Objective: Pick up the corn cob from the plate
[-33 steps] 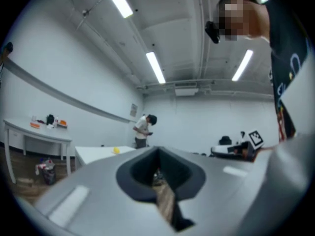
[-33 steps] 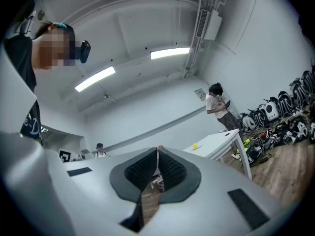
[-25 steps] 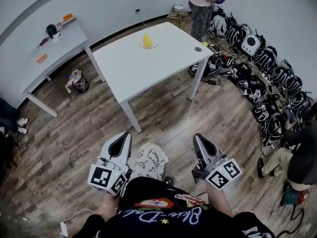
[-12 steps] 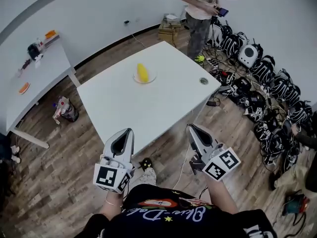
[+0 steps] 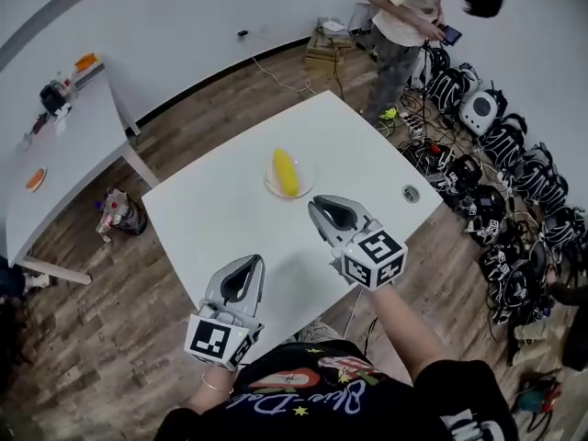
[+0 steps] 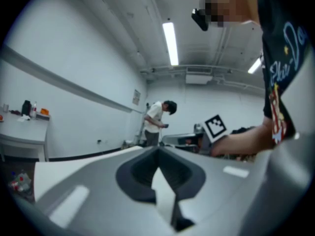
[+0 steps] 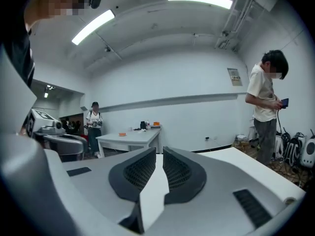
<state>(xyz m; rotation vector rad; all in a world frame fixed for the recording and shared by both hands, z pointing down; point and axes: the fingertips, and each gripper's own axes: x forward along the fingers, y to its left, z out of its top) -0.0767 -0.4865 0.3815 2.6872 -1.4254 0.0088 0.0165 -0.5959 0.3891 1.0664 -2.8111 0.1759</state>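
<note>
A yellow corn cob lies on a small clear plate near the middle of a white table. My right gripper hovers over the table just right of and nearer than the plate, shut and holding nothing. My left gripper is over the table's near edge, further from the plate, also shut and holding nothing. In the left gripper view the left gripper has its jaws together. The right gripper view shows the right gripper with only a sliver between its pads. Neither gripper view shows the corn.
A person stands beyond the table's far corner, looking at a phone. Black and white bags and cables line the right wall. A second white table stands at the left, with a bag on the floor beside it. A round cable port sits near the table's right corner.
The view has closed in on the white table. Both grippers went from over the wooden floor to over the tabletop, the right one reaching close to the plate.
</note>
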